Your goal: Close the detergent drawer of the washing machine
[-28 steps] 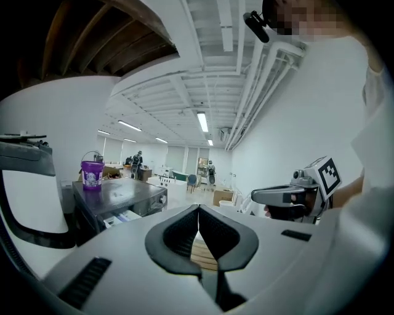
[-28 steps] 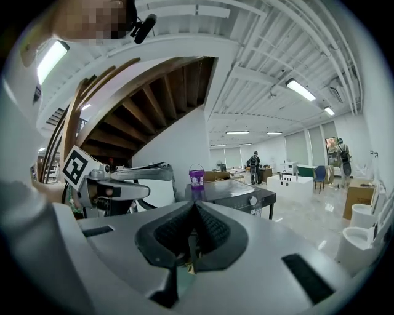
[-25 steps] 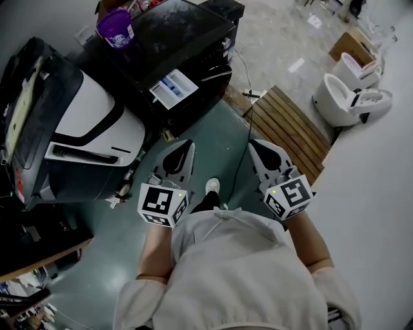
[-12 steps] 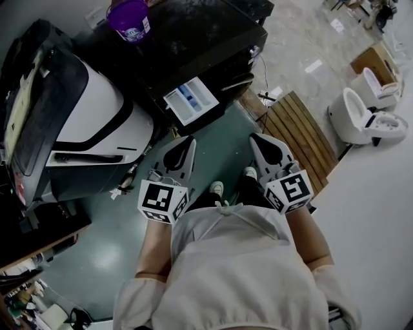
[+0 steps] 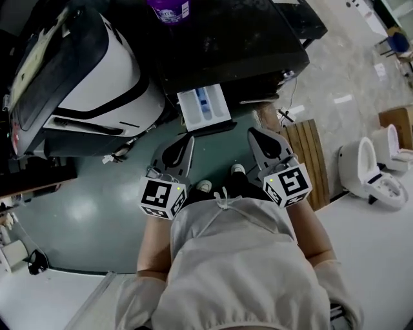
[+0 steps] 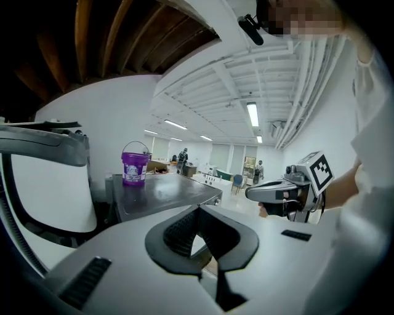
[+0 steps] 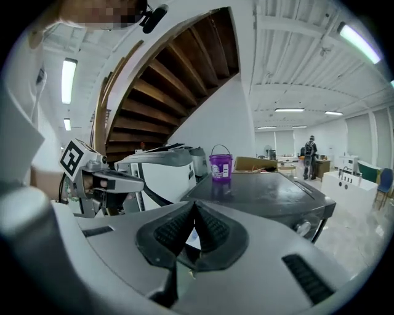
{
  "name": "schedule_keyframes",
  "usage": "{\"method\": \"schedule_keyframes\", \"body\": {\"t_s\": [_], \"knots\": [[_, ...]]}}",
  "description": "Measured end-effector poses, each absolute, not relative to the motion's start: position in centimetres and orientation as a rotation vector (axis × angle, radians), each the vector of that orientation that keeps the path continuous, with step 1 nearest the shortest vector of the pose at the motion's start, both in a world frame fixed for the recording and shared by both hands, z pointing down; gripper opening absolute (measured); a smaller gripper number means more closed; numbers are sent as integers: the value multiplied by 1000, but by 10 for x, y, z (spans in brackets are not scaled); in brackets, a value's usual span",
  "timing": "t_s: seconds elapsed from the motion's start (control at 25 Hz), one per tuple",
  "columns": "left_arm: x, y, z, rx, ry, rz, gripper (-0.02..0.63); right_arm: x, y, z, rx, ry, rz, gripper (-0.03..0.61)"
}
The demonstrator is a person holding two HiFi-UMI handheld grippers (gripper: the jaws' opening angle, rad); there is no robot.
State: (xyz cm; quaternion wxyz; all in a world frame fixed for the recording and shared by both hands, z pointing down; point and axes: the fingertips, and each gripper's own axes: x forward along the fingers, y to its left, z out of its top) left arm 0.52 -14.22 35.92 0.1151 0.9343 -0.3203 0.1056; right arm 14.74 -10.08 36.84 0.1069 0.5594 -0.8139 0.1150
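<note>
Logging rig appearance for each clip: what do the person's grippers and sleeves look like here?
The left gripper and right gripper both have pale grey shells tapering to a point, with black ribbed pads inside. Each carries a white cube printed with black square markers. The person wears a light beige top with short gathered sleeves.

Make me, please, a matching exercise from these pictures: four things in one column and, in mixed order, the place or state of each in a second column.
Things
1. detergent drawer
2. purple bucket
3. left gripper
4. white toilet

Places or states
A. tongs shut, nothing between them
B. at the far right of the head view
C. pulled out of the washing machine
D. standing on top of the washing machine

Pairs: 1-C, 2-D, 3-A, 4-B
</note>
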Motion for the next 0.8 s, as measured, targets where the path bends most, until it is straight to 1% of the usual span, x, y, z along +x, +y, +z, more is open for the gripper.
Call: {"method": "schedule_keyframes", "body": {"t_s": [0.4, 0.8], "knots": [[13, -145, 427, 2498, -1223, 329, 20, 163, -134, 423, 1279, -2520, 398, 8], [22, -139, 493, 2395, -1343, 310, 20, 170, -147, 469, 1204, -2556, 463, 8]]}}
